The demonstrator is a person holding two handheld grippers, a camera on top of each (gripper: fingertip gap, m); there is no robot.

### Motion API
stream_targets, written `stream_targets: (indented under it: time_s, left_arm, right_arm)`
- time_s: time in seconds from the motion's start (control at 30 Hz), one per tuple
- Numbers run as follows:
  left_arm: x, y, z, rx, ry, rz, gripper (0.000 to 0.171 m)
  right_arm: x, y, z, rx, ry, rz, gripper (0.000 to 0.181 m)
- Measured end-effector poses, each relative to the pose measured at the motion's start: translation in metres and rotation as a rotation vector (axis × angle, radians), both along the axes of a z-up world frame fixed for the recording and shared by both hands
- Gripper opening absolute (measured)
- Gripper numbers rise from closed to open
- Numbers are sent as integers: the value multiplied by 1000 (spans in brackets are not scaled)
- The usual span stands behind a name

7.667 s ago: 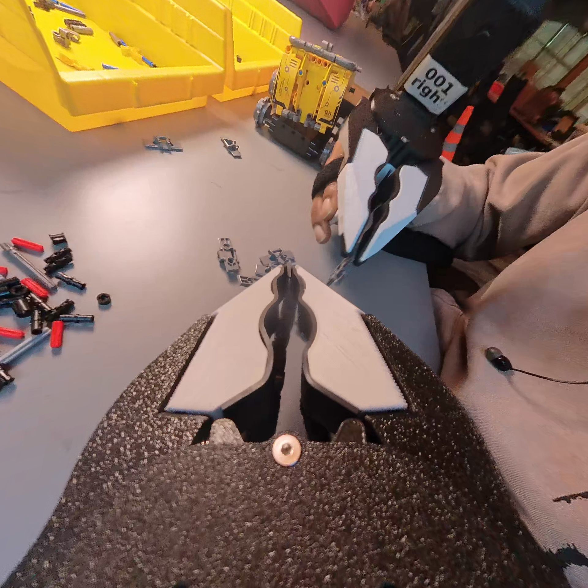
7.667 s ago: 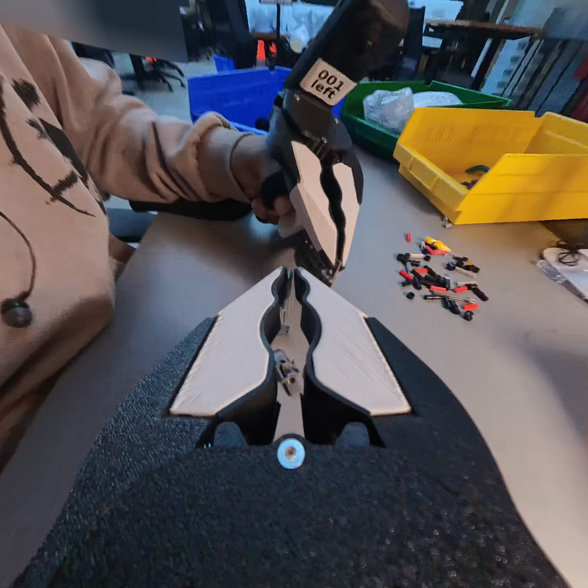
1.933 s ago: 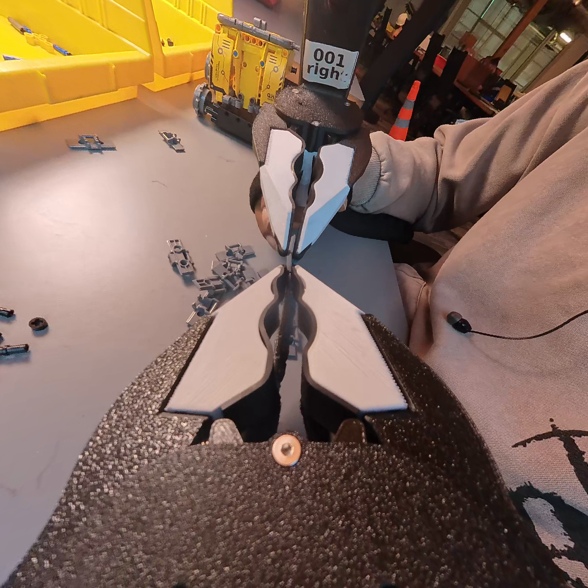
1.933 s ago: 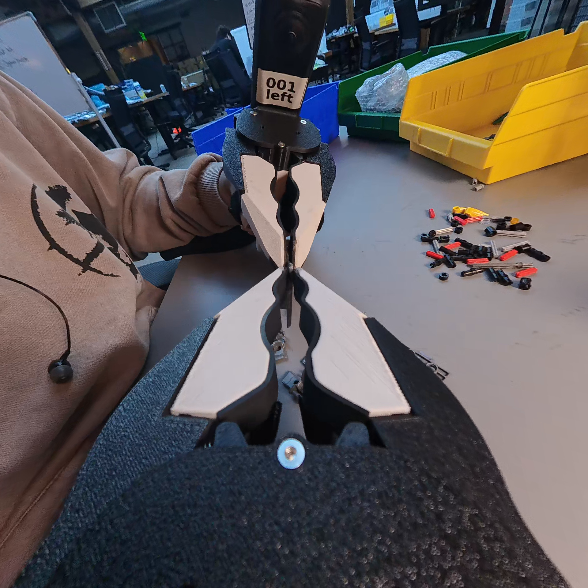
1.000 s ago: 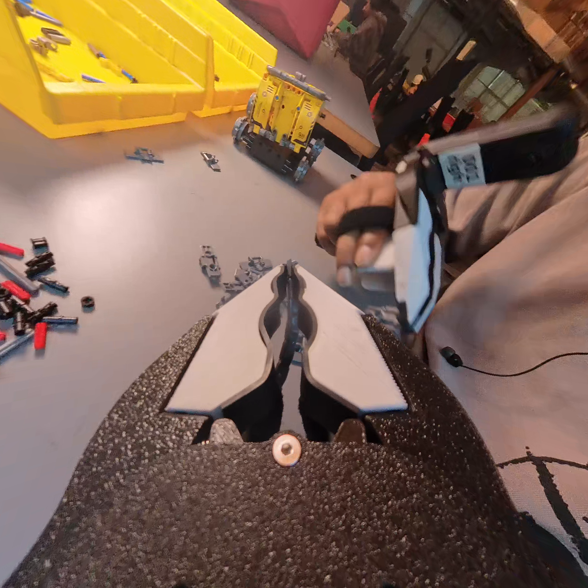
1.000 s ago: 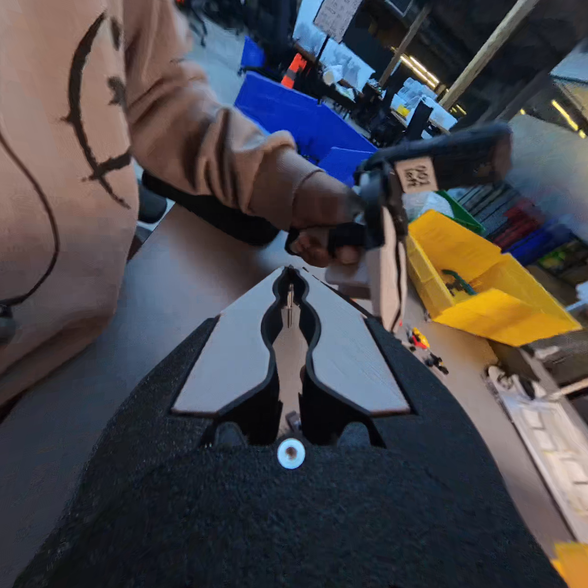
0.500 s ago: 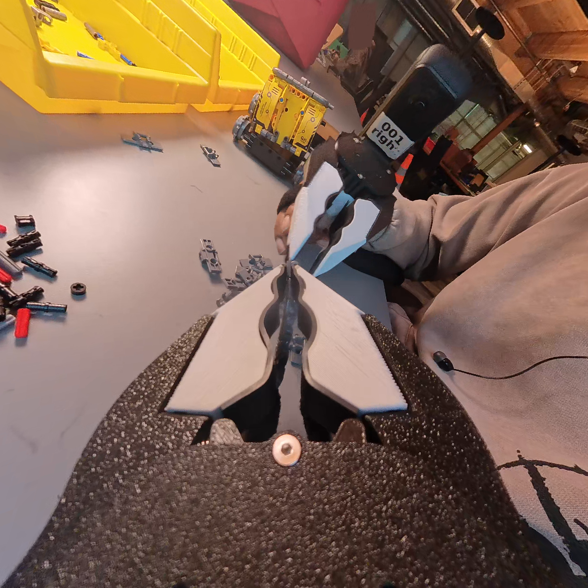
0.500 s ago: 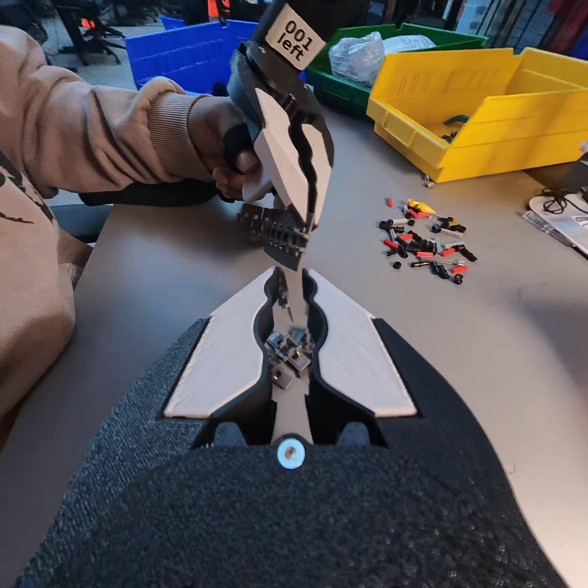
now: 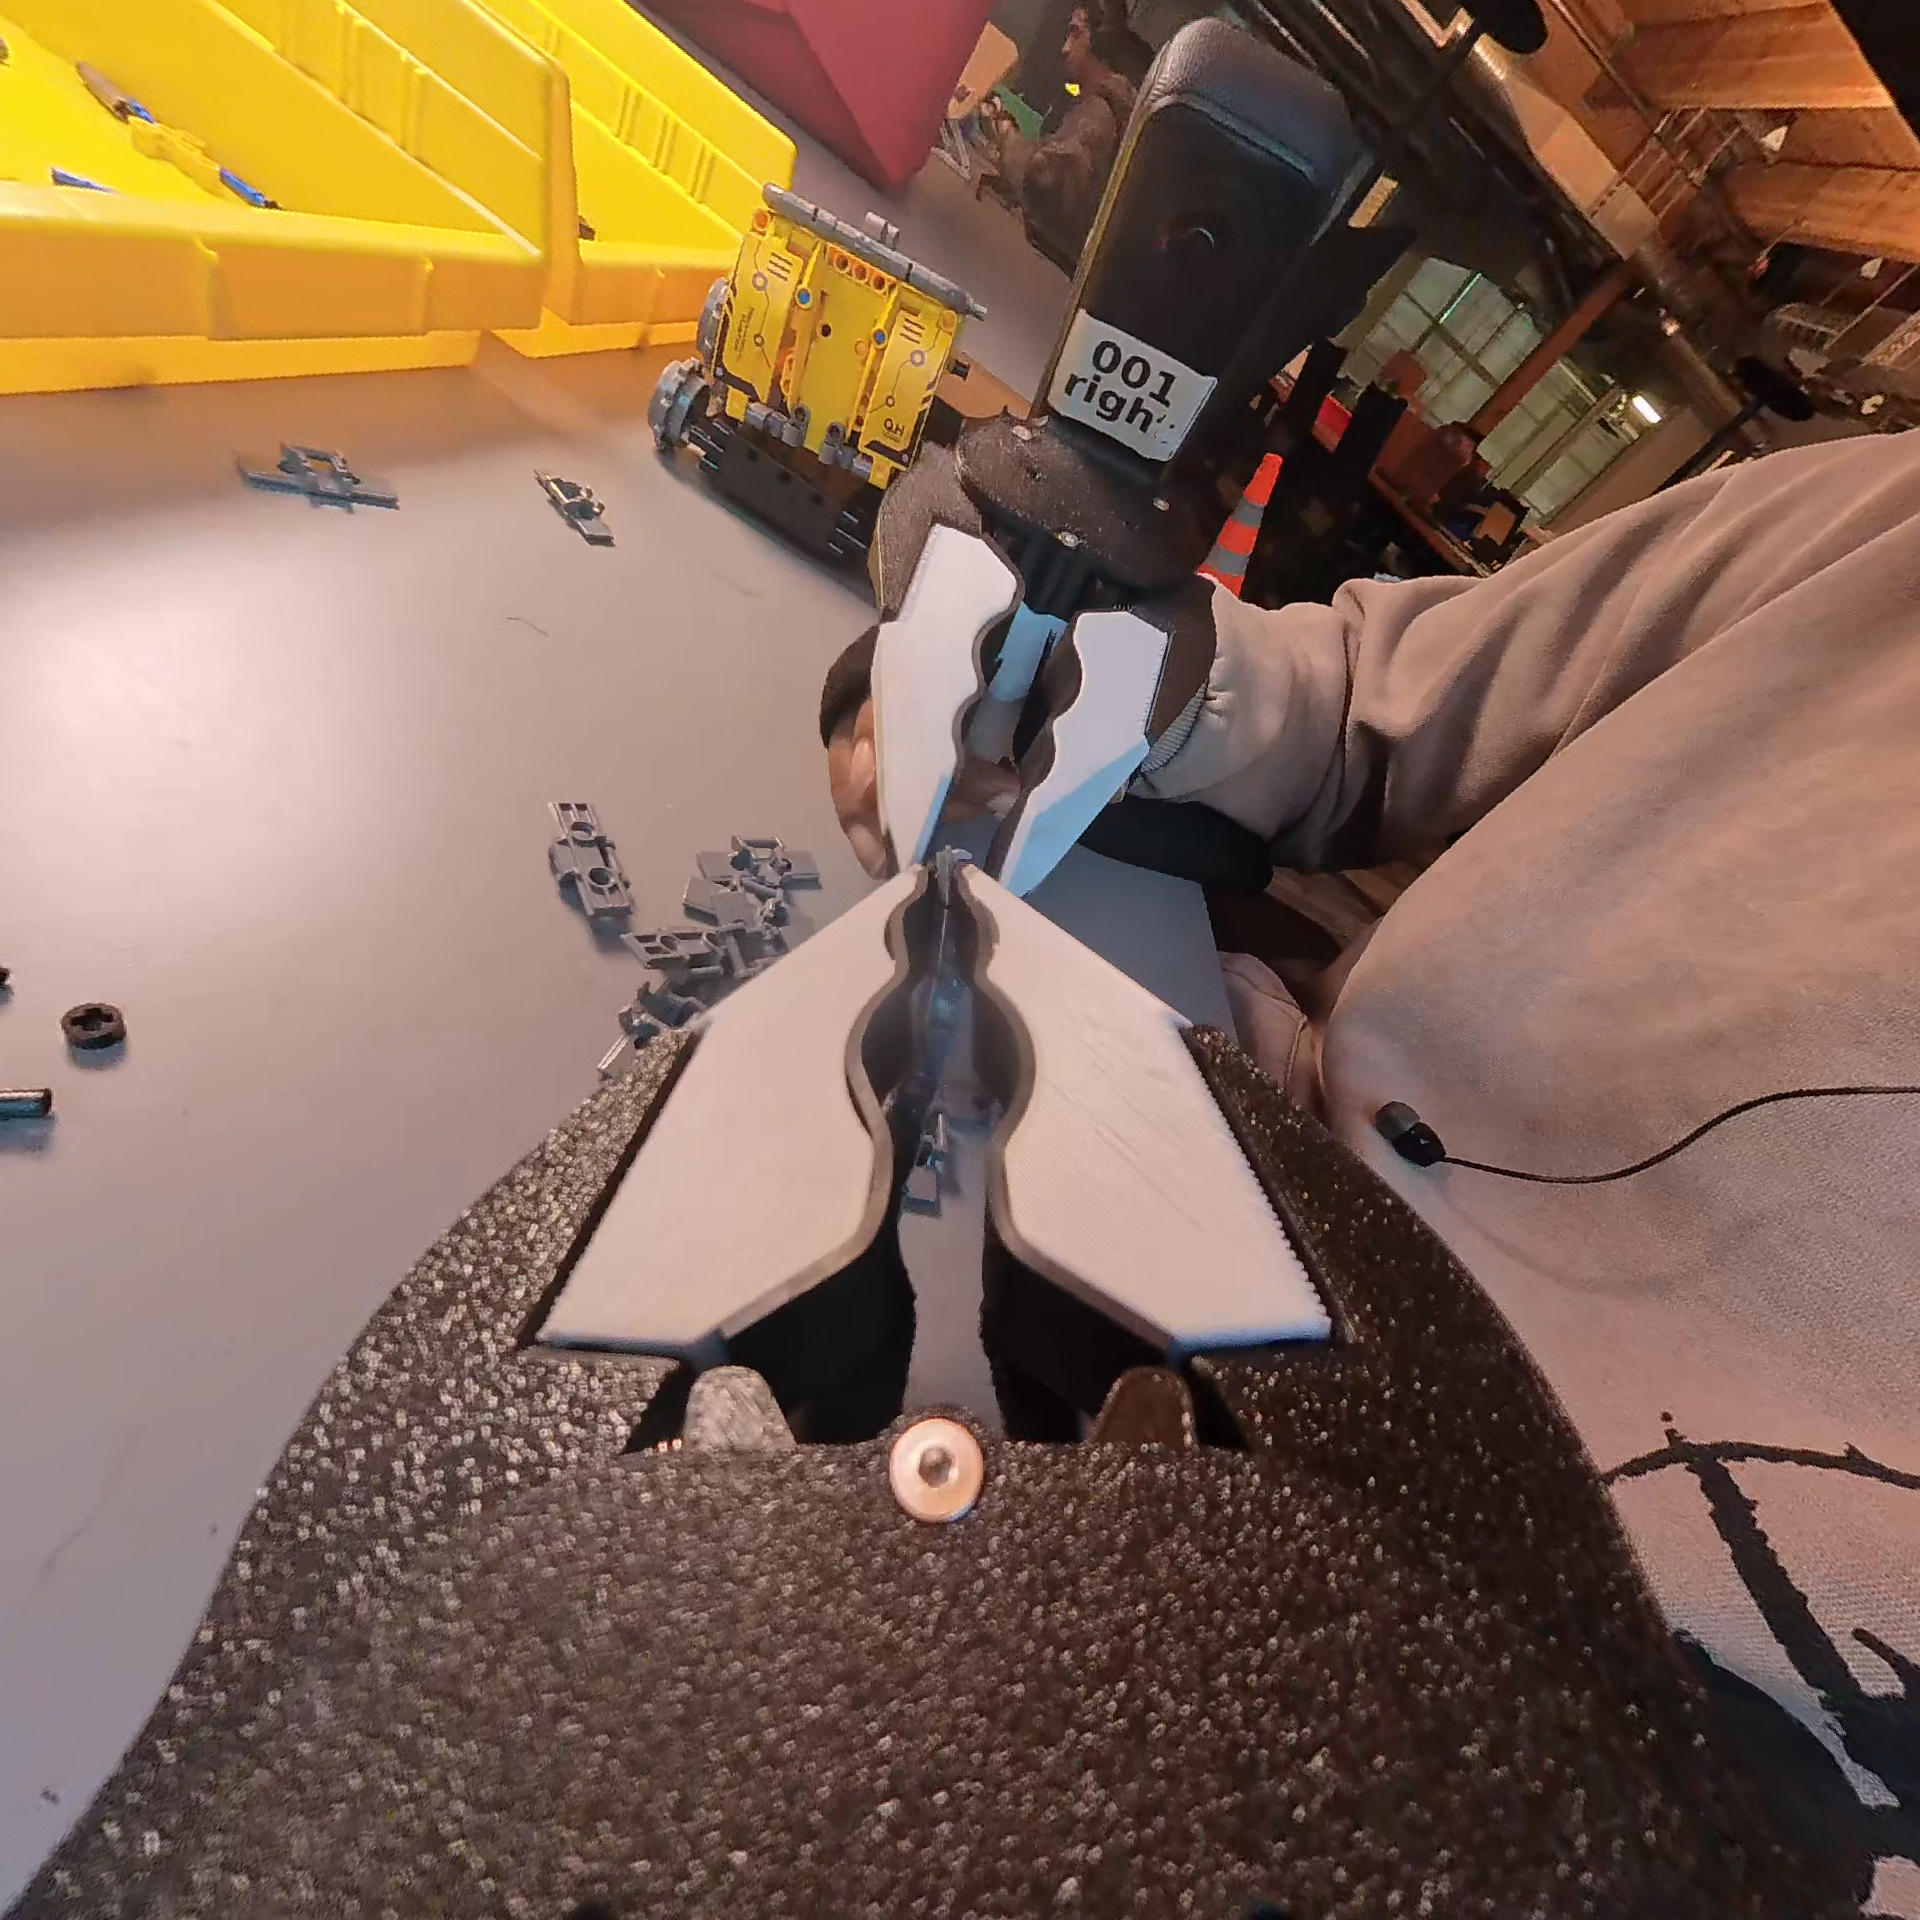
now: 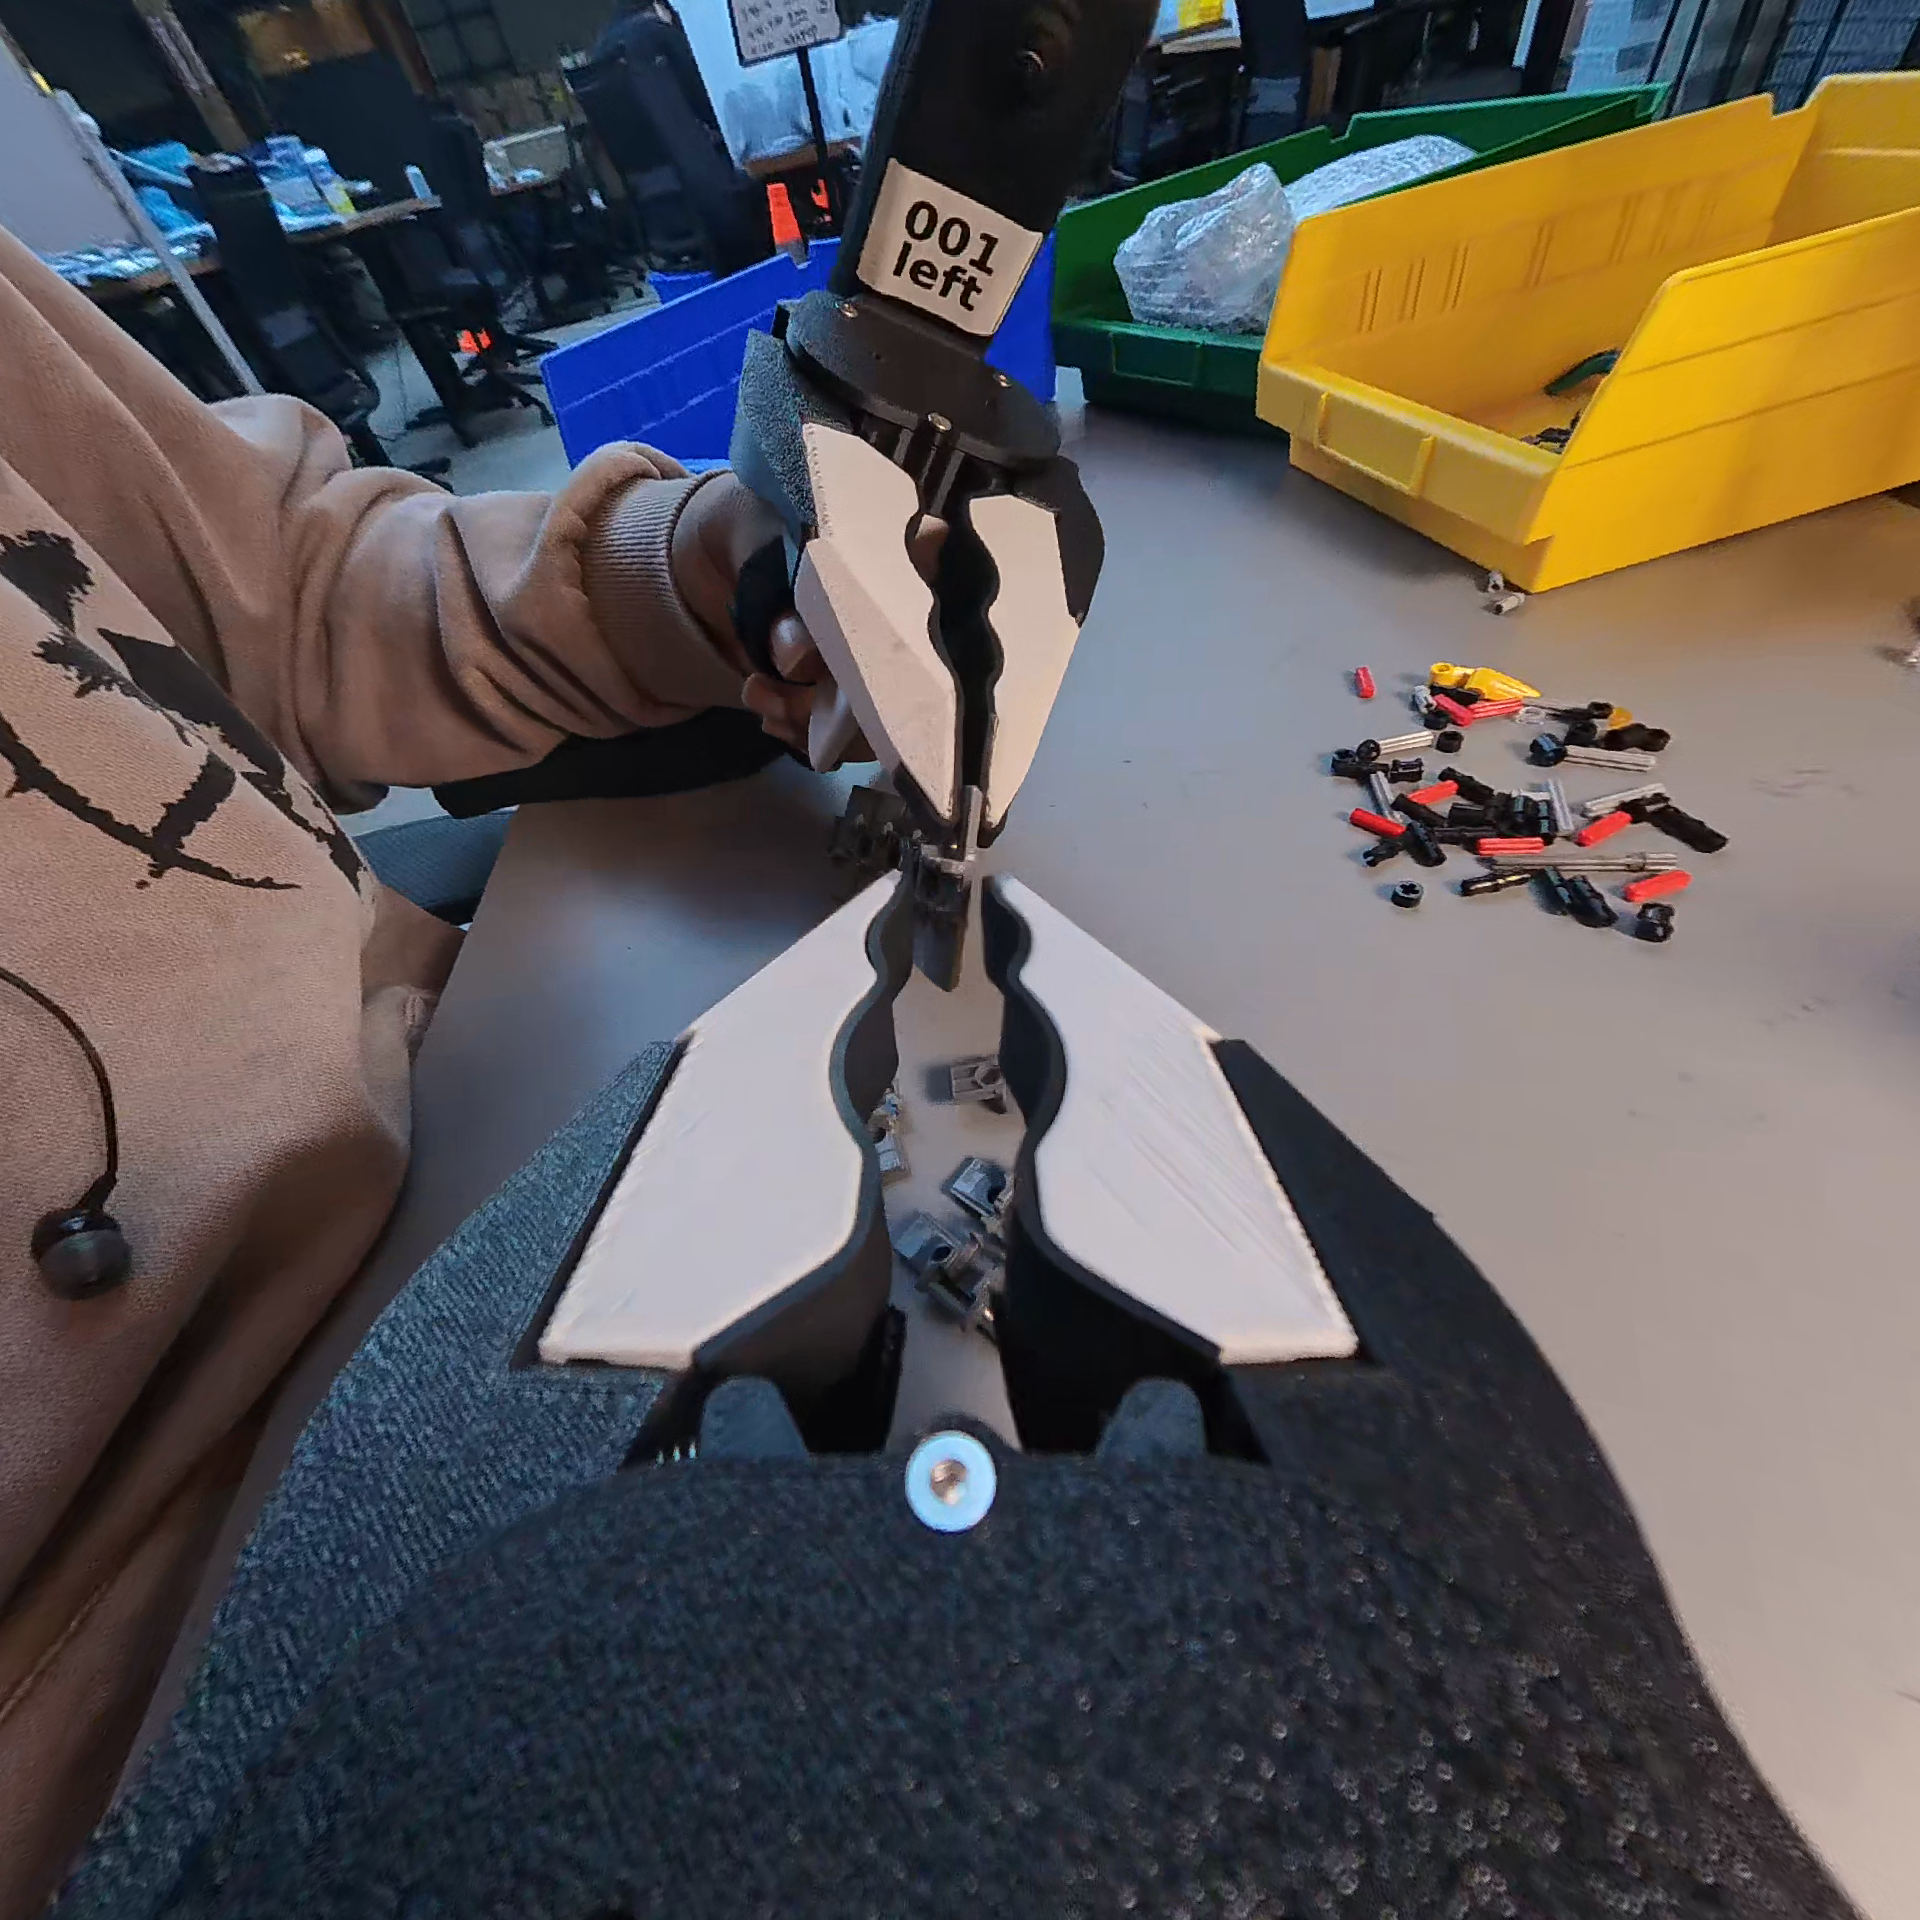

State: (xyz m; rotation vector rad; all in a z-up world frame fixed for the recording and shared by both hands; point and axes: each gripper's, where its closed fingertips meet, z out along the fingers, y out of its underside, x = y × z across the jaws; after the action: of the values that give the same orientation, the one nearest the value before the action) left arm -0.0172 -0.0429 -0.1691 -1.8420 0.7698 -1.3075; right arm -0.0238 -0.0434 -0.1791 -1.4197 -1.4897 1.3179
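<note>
Tongs first: the left gripper (image 9: pixel 940 883) is clamped on a dark grey toothed assembly (image 10: pixel 902 831), most of which is hidden between the fingers in the left wrist view. The right gripper (image 10: pixel 940 894) stands with its jaws slightly apart, tips on either side of the lower end of that assembly; whether the tips touch it cannot be made out. Both grippers meet tip to tip above the grey table (image 9: pixel 312 727).

Compared with the frame half a second ago, the right gripper has closed in on the assembly, which then hung clear in front of its tips.

Small grey parts (image 10: pixel 966 1195) lie on the table under the right gripper, partly cut off by its fingers. Black and red pins (image 10: pixel 1507 800) lie scattered well apart, on the right gripper's right. A yellow model vehicle (image 9: pixel 821 364) stands behind the right gripper.

Yellow bins (image 9: pixel 312 260) hold a few small parts, hard to make out. A green bin (image 10: pixel 1143 332) holds a clear plastic bag (image 10: pixel 1205 249). The contents of a blue bin (image 10: pixel 665 364) are hidden.
</note>
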Motion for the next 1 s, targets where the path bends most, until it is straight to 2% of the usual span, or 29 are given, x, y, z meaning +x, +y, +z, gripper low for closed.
stream_targets:
  time_s: [0.13,0.3,0.47,0.77,1.0]
  left_arm:
    - [2,-5,3,0,-21,-33,4]
    - [6,-12,5,29,-20,-78,15]
    - [4,-11,-8,48,68,-74,10]
    - [-1,-6,1,48,18,-43,4]
    - [-2,-6,-3,24,41,-43,2]
  right_arm:
    - [2,-3,3,-16,11,20,7]
    - [4,-4,7,-56,33,37,6]
    - [5,-1,13,-103,63,32,5]
    - [7,1,13,-125,64,29,5]
    - [7,1,10,-138,48,34,6]
